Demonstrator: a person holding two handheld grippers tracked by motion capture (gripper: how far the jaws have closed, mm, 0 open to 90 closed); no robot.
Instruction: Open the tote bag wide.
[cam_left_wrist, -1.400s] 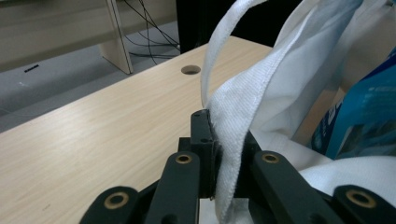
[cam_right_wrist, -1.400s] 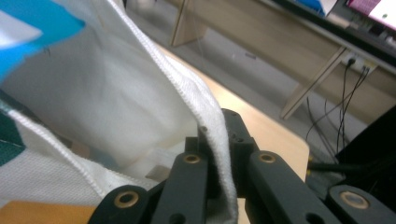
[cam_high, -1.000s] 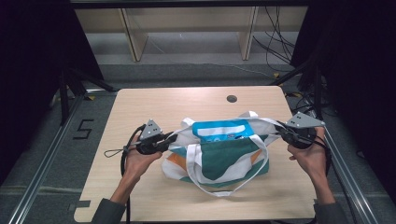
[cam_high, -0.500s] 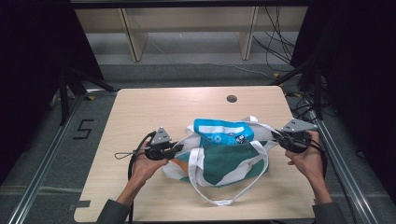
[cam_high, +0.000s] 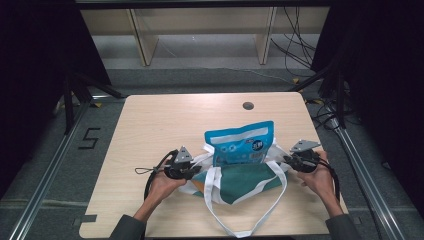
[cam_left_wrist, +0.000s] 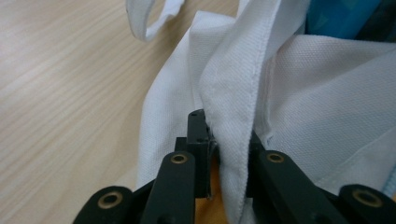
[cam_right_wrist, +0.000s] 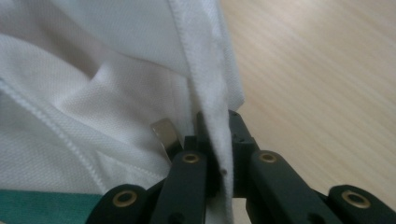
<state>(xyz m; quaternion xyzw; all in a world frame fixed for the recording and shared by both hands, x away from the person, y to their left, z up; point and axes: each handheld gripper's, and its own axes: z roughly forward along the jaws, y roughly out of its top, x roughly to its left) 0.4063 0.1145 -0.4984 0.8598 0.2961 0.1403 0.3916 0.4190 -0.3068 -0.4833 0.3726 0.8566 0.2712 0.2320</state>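
A pale wooden table spreads across the middle of the scene, its far half bare but for a small dark hole, with a shelf frame beyond it. On the near half lies a white and green tote bag, stretched left to right, its long axis running between the two hands; one white handle loop trails toward the near edge. A blue pouch stands upright out of the bag's mouth, roughly midway between the grippers and slightly nearer the right one, its top leaning toward the far side. The left gripper sits at the bag's left end, held low by the person's left hand with the forearm coming in from the near edge; in the left gripper view its jaws are pinched narrow on a stitched white hem of the bag. The right gripper mirrors it at the bag's right end, gripped by the right hand; in the right gripper view its jaws are likewise closed tight on a white hem. The likely aim is getting the pouch seated in the bag, so the matter that counts is that the mouth is held open along the line between the jaws, with the pouch standing inside that line and well proud of the rim. Both hands rest close to the tabletop, wrists roughly level, grippers pointing inward at each other.
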